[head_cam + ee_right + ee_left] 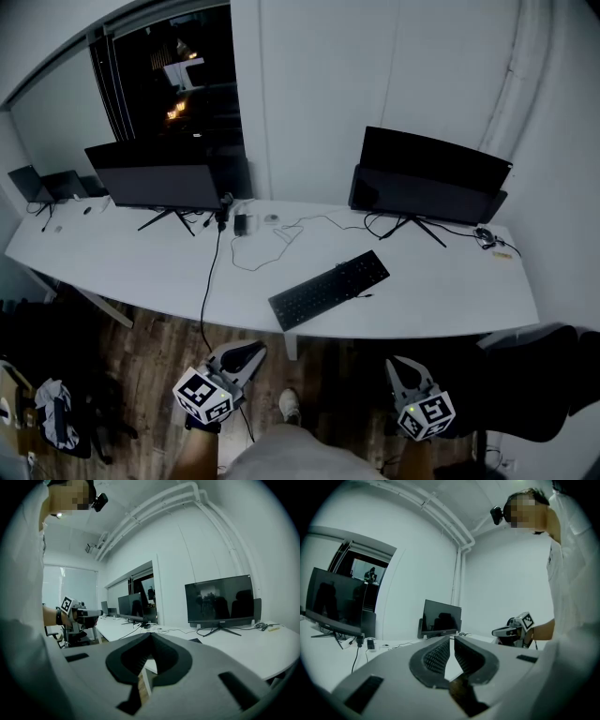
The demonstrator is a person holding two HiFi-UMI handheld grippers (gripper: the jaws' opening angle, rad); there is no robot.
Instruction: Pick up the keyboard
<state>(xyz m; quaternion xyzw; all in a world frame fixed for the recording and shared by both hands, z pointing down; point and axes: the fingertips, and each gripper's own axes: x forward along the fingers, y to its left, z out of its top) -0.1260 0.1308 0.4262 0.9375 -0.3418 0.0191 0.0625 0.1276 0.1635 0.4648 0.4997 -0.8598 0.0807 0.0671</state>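
Observation:
The black keyboard (328, 289) lies slanted on the white desk (122, 258), near its front edge and between the two monitors. Both grippers hang in front of the desk, over the floor and short of the keyboard. My left gripper (247, 354) is below and to the left of it, with its jaws shut and nothing between them (451, 640). My right gripper (405, 367) is below and to the right of it, also shut and empty (151, 637). Each gripper view shows the other gripper off to the side: the right gripper (513, 631) and the left gripper (78, 616).
Two dark monitors (155, 178) (427, 178) stand at the back of the desk, with cables (281, 234) and small devices between them. A cable (206, 300) drops over the front edge. A dark chair (539, 375) is at the right, and bags (52, 412) lie on the wooden floor at the left.

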